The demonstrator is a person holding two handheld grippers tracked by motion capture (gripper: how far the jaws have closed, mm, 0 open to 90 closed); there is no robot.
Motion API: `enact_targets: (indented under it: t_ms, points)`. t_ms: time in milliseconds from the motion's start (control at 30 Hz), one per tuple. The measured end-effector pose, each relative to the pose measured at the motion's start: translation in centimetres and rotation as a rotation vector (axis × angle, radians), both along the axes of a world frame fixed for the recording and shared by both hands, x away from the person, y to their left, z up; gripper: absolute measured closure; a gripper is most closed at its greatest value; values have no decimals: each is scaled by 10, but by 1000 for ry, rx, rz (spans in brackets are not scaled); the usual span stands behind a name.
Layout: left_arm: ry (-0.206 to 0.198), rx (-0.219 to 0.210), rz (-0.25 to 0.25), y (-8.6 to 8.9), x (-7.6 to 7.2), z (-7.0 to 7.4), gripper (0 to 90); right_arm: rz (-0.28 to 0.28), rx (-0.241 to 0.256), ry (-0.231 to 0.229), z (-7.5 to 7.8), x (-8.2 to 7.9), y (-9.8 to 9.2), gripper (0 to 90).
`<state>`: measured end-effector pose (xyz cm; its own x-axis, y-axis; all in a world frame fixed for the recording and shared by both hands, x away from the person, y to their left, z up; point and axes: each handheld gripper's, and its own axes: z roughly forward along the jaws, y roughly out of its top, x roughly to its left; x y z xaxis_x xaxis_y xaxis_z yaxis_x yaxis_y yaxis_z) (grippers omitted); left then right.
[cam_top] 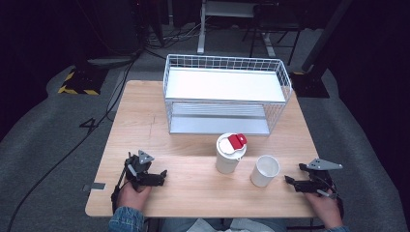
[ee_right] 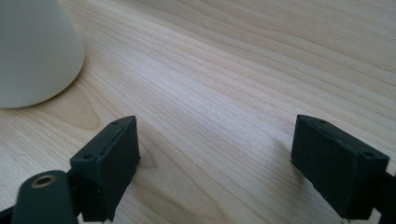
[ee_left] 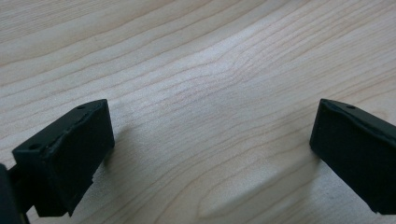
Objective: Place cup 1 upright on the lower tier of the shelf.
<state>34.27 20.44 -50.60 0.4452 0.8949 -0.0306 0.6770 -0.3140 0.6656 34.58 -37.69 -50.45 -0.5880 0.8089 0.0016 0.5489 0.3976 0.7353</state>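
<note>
The open cup [cam_top: 265, 170] stands empty on the worktop [cam_top: 193, 193], just left of the right tongs [cam_top: 291, 181], with the lidded cup [cam_top: 230, 152] just beside it and a wire basket [cam_top: 226, 94] behind, its shelves bare. The left tongs [cam_top: 163, 175] rest well apart from both. Each pair gapes wide, gripping nothing. The right gripper view catches the open cup's base [ee_right: 35, 51] close up.

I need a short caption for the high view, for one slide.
Two open grippers, left and right, rest near a lidded cup and an open cup before a wire rack.
</note>
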Motion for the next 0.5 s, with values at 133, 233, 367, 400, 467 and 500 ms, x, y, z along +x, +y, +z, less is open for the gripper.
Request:
enact_targets:
  t_ms: [133, 233, 367, 400, 467, 500]
  points:
    - [0, -1, 1, 0, 0, 0, 2, -2, 1, 0, 0, 0, 0, 160]
    - [2, 0, -2, 0, 0, 0, 2, -2, 0, -1, 0, 0, 0, 164]
    - [1, 1, -5, 0, 1, 0, 2, -6, 0, -2, 0, 0, 0, 167]
    - [1, 1, -5, 0, 2, 0, 2, -7, 0, -2, 0, 0, 0, 167]
    - [1, -2, -9, -1, 3, 0, 2, -9, 0, -2, 0, 0, 0, 167]
    - [1, -2, -9, -1, 3, 0, 2, -9, 0, -2, 0, 0, 0, 167]
